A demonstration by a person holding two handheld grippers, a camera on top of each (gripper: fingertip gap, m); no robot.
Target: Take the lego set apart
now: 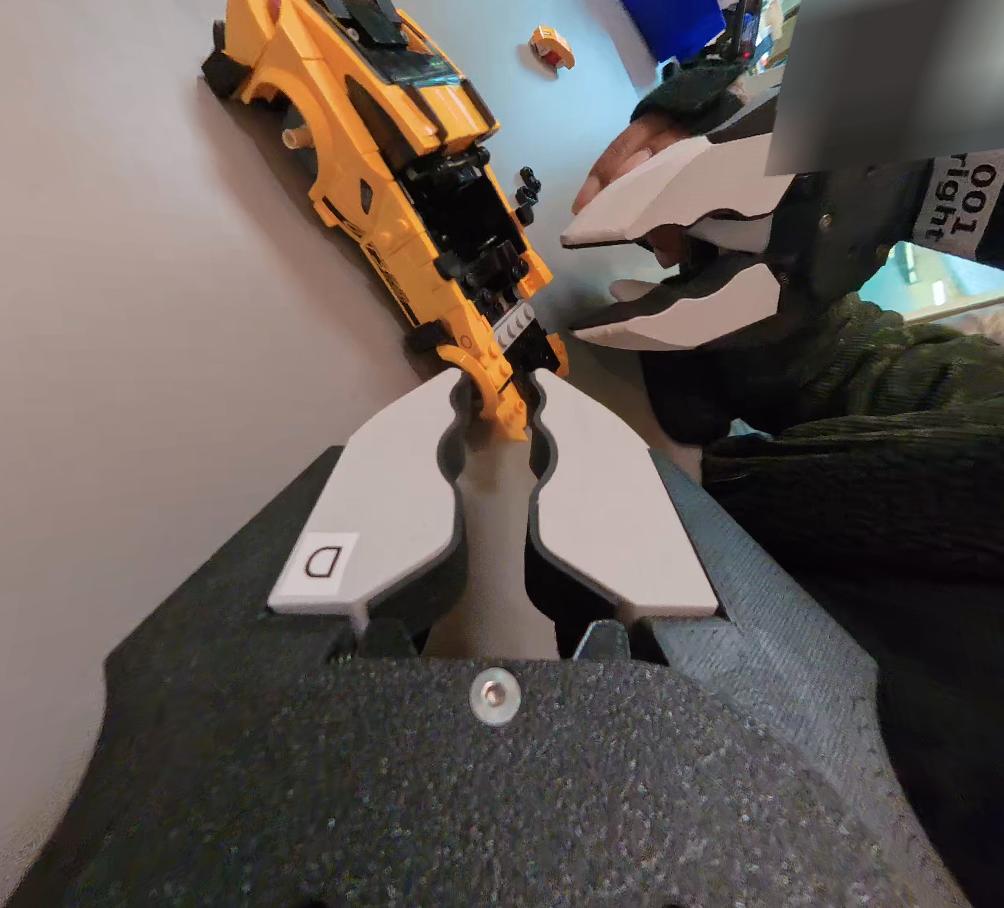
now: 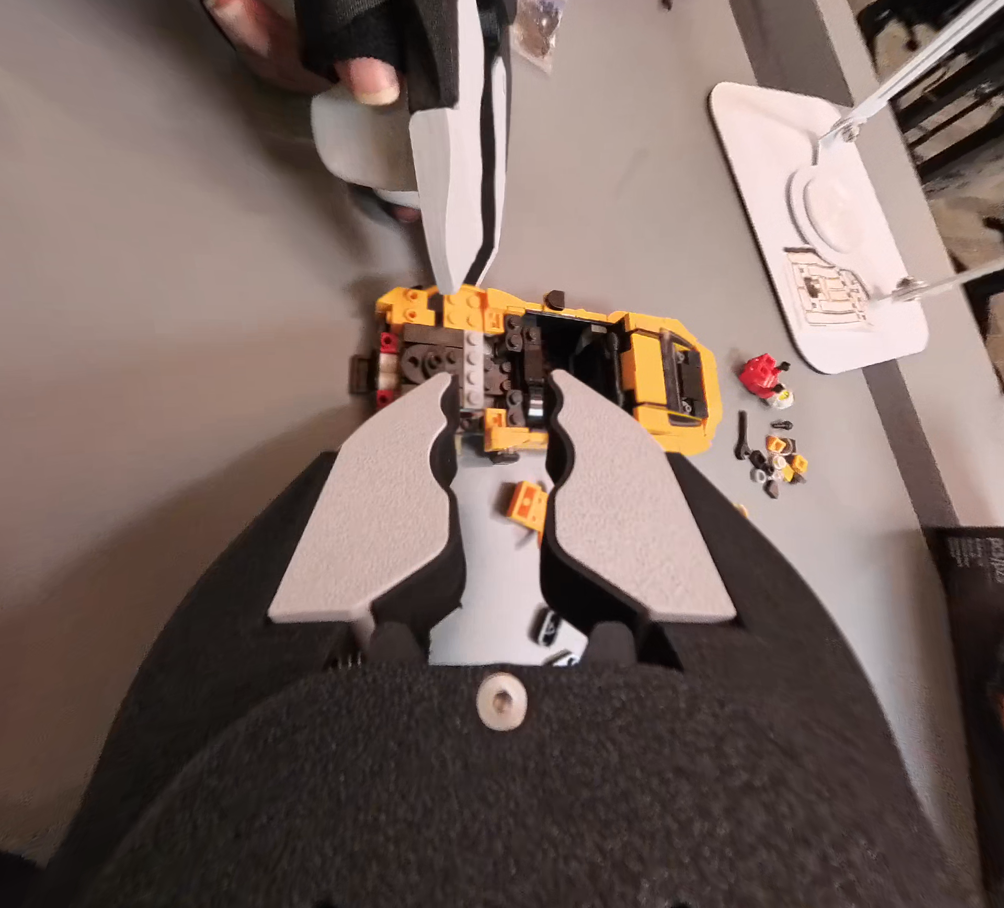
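A yellow and black lego car [image 1: 347, 132] lies on the grey table, with its hood parts off and black inner bricks showing. It also shows in the right wrist view [image 2: 652, 371]. My left gripper [image 1: 497, 384] is shut on the yellow corner at the car's near end; in the right wrist view it [image 2: 459, 278] comes down onto the car's left end. My right gripper [image 2: 502, 382] is open and empty, and hovers just above the car's exposed black middle. In the left wrist view it [image 1: 570, 287] sits right of the car, jaws apart.
Loose parts lie around: an orange brick [image 2: 524, 501], a red piece [image 2: 760, 374], a small pile [image 2: 777, 463], black bits [image 2: 546, 629] and a yellow piece [image 1: 551, 46]. A white lamp base [image 2: 788, 186] and a parts bag [image 2: 538, 12] stand farther off. The table edge [image 2: 896, 420] runs along the right. Spacing between my two grippers at the tips: around 4 centimetres.
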